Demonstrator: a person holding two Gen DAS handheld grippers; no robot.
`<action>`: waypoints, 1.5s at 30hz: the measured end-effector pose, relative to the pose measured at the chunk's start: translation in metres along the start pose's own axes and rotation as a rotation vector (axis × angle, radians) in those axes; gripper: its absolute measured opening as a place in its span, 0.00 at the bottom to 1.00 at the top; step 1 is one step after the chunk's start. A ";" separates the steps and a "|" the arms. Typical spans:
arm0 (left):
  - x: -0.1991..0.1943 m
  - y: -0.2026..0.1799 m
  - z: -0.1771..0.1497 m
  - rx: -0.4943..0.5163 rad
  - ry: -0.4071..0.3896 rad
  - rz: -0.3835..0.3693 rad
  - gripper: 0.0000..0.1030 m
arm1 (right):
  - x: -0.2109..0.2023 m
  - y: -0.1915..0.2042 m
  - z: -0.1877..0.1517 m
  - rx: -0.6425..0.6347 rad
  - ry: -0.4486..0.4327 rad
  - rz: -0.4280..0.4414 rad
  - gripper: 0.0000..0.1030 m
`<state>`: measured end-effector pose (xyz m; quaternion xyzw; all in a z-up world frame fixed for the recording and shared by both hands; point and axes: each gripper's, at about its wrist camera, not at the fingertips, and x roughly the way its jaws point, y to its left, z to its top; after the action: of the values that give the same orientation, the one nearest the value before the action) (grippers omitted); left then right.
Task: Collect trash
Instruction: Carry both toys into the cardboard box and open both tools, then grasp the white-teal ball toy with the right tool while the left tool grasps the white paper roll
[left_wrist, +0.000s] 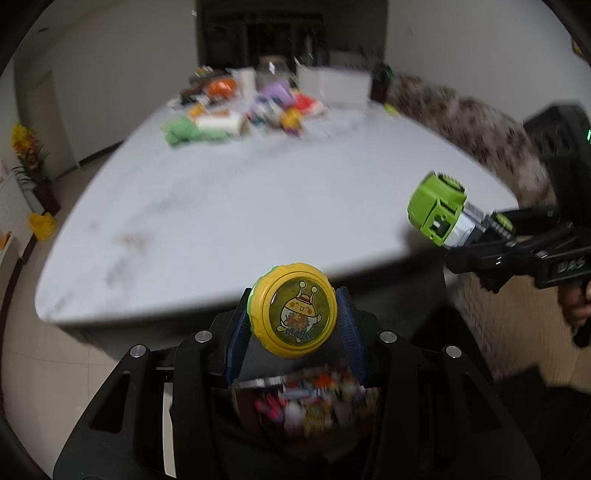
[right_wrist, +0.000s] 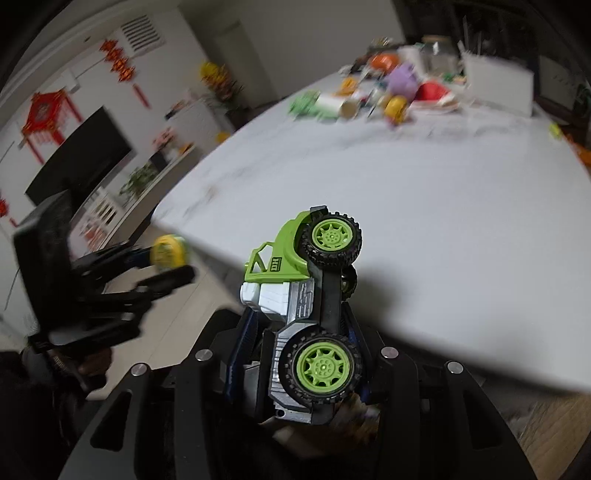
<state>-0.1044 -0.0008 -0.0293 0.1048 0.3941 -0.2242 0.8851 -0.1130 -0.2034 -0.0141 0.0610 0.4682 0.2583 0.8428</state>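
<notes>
A round yellow toy disc with a cartoon figure on its face sits between the blue pads of my left gripper, which is shut on it, just off the near edge of the white table. My right gripper is shut on a green and grey toy truck lying on its side, wheels to the right. In the left wrist view, the truck and right gripper hang at the right. In the right wrist view, the left gripper and disc show blurred at the left.
A pile of packets, boxes and toys and a white box lie at the table's far end. Below the left gripper is a blurred open container of colourful items. A patterned seat runs along the right side. A dark screen is on the left wall.
</notes>
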 end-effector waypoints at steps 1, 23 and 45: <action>0.004 -0.004 -0.008 0.018 0.022 -0.003 0.42 | 0.003 0.005 -0.012 -0.011 0.026 0.010 0.43; 0.014 0.055 0.050 -0.171 -0.069 0.093 0.88 | 0.025 -0.025 0.112 -0.107 -0.176 -0.203 0.70; 0.124 0.148 0.172 -0.409 0.000 0.146 0.87 | 0.158 -0.114 0.267 -0.140 0.030 -0.238 0.28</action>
<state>0.1520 0.0274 -0.0056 -0.0484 0.4229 -0.0748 0.9018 0.2167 -0.1868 -0.0255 -0.0579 0.4654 0.1895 0.8626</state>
